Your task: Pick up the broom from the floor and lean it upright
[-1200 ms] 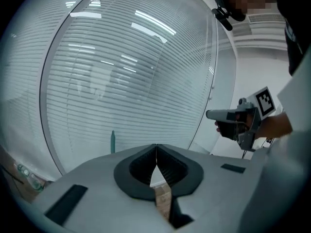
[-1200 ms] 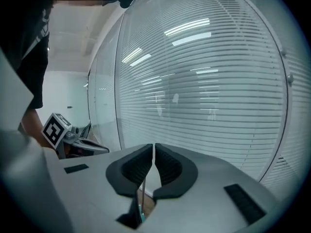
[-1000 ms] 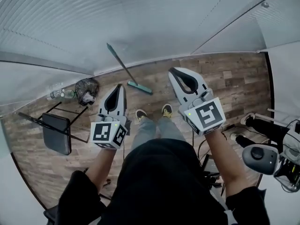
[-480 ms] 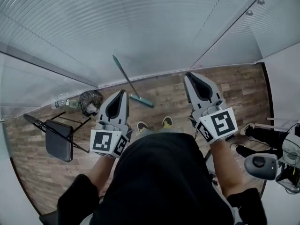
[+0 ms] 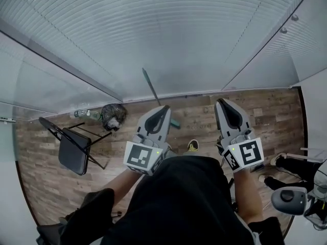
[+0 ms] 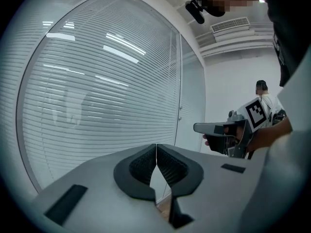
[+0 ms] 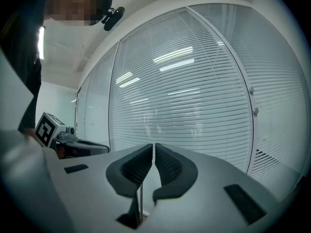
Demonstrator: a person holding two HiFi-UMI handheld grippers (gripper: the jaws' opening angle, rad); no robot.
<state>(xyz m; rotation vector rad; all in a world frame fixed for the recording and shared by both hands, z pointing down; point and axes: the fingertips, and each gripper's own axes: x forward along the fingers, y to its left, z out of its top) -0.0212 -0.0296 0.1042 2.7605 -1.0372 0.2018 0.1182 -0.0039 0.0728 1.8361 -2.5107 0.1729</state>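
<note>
Broom place: your broom [image 5: 152, 88] sits just above the middle of the head view. It leans on the glass wall [image 5: 153, 34] with its slatted blinds, apart from both grippers.
Broom axis: the long handle runs on a slant, with its free end toward the upper left of the frame and the head toward the lower right.
Broom head: teal, low down where the wall meets the wooden floor [image 5: 51, 188]. Only a corner shows, as your left gripper covers the rest.
Black bag: the black bag [image 5: 113, 117] lies crumpled on the floor at the foot of the wall, left of the broom. You cannot tell what is inside it.
Plastic bottle: the plastic bottle [image 5: 82, 114] lies on its side just beside the bag, on the bag's left. Its contents cannot be made out.
Left gripper: your left gripper [image 5: 164, 107] has its ribbed pads pressed together along one seam and nothing between them. It touches nothing, and in the head view its tips sit in front of the broom's lower end.
Right gripper: your right gripper [image 5: 221, 101] is also pressed together and holds nothing. It is raised to the right of the broom and points at the blinds.
Folding chair: the folding chair [image 5: 71, 149] stands at the left of the frame, below the bag and bottle and well apart from the broom.
Your feet: one shoe [image 5: 193, 146] shows between the two grippers.
</note>
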